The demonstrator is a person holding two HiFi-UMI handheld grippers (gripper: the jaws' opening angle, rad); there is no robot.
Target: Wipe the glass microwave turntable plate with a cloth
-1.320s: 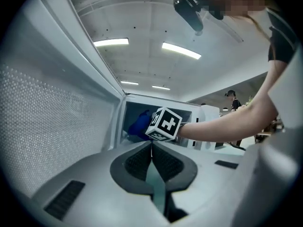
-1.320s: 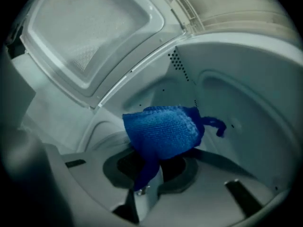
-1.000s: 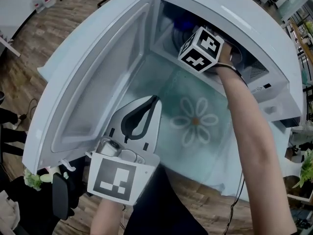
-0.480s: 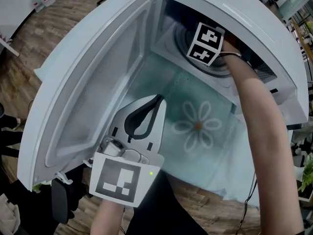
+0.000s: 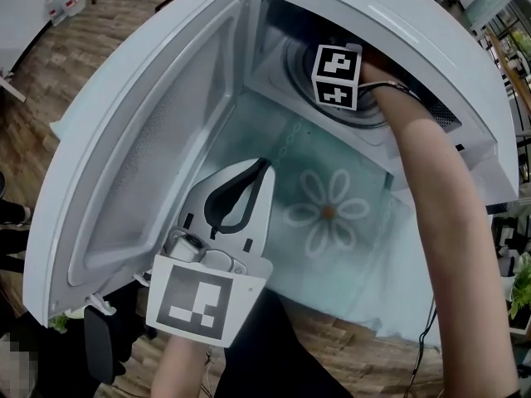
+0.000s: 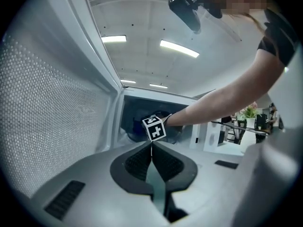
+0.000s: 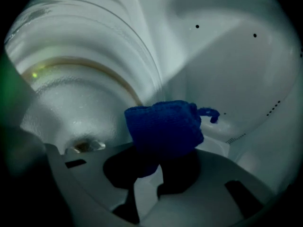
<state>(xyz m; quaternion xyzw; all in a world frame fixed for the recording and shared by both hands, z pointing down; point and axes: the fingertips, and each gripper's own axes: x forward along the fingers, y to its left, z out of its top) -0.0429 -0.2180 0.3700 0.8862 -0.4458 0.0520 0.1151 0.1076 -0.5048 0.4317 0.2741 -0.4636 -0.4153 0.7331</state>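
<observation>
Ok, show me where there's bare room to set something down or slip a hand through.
Free: the flower-print surface in front of the microwave, between the open door, the left tool and the right arm. Crowded: the cavity, where the right tool holds the blue cloth by the glass plate.

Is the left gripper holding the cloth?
No, the left gripper has its jaws shut on nothing; the cloth is clamped in the right gripper.
</observation>
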